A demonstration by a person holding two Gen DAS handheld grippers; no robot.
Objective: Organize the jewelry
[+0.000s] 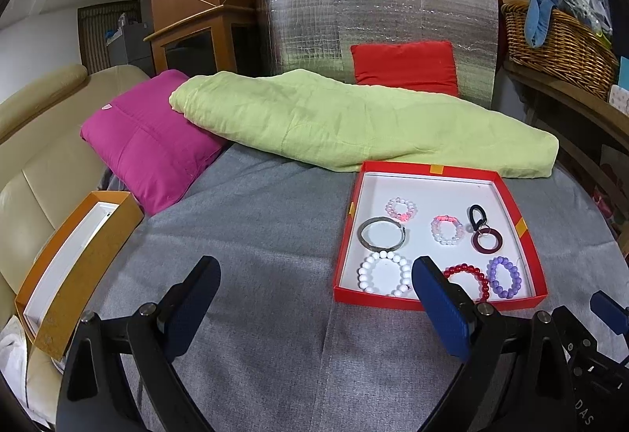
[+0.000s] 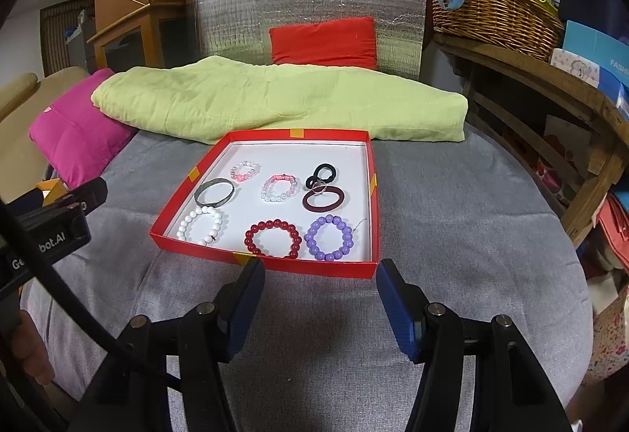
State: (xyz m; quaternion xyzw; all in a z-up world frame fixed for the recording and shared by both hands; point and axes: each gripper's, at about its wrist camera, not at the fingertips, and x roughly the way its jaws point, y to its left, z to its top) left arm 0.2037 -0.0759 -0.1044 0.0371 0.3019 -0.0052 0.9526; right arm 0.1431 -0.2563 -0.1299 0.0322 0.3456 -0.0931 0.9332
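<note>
A shallow red box (image 2: pixel 177 214) (image 1: pixel 342 239) with a white floor lies on the grey cloth. It holds several bracelets: white beads (image 2: pixel 199 225), dark red beads (image 2: pixel 272 238), purple beads (image 2: pixel 329 238), a silver bangle (image 2: pixel 214 192), two pink-and-white ones (image 2: pixel 279 187) (image 2: pixel 245 170), and a dark keyring (image 2: pixel 323 192). My right gripper (image 2: pixel 320 280) is open and empty just before the box's front edge. My left gripper (image 1: pixel 316 276) is open and empty, left of the box, its right finger (image 1: pixel 440 310) overlapping the box's front.
An empty orange box (image 1: pixel 74 267) with a white inside stands at the left edge. A green folded blanket (image 2: pixel 275 98), a magenta cushion (image 1: pixel 153 141) and a red cushion (image 2: pixel 324 41) lie behind. A wicker basket (image 2: pixel 495 9) sits on a wooden shelf at the right.
</note>
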